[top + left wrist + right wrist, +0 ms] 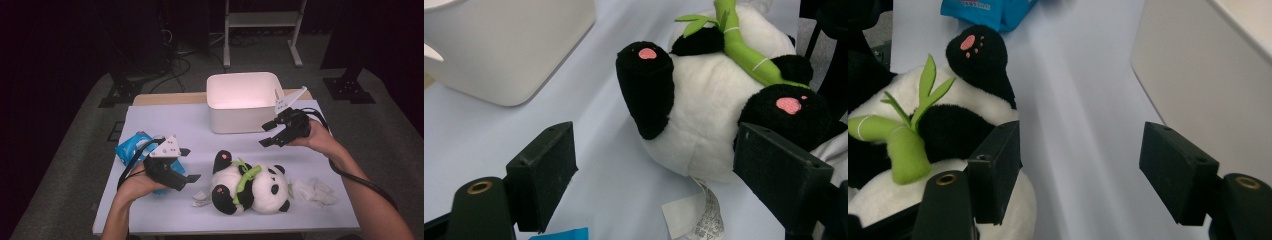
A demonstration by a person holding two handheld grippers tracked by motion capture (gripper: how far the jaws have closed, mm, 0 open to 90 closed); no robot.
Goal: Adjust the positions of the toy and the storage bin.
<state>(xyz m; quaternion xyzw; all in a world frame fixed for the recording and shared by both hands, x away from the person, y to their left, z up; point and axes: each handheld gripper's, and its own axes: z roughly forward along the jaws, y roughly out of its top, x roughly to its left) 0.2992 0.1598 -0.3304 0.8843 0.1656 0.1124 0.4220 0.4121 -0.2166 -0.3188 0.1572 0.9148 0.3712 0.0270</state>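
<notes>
A soft, fuzzy black-and-white plush panda (250,188) is seen lying on its back on a smooth pale lilac table cover (165,125), its pink-padded paws turned up and a green felt bamboo stalk (244,181) held across its belly. A printed white fabric label (201,198) trails from the panda's base. Just left of the panda, the left gripper (189,165) is held with its blocky black jaws apart and nothing between them. Behind the panda and to its right, the right gripper (267,134) is held above the cover, jaws likewise spread and empty. A white, round-cornered plastic bin (244,102) stands behind the panda. A glossy blue crinkled packet (131,148) lies left of the panda, and crumpled white tissue (314,191) right of it.
</notes>
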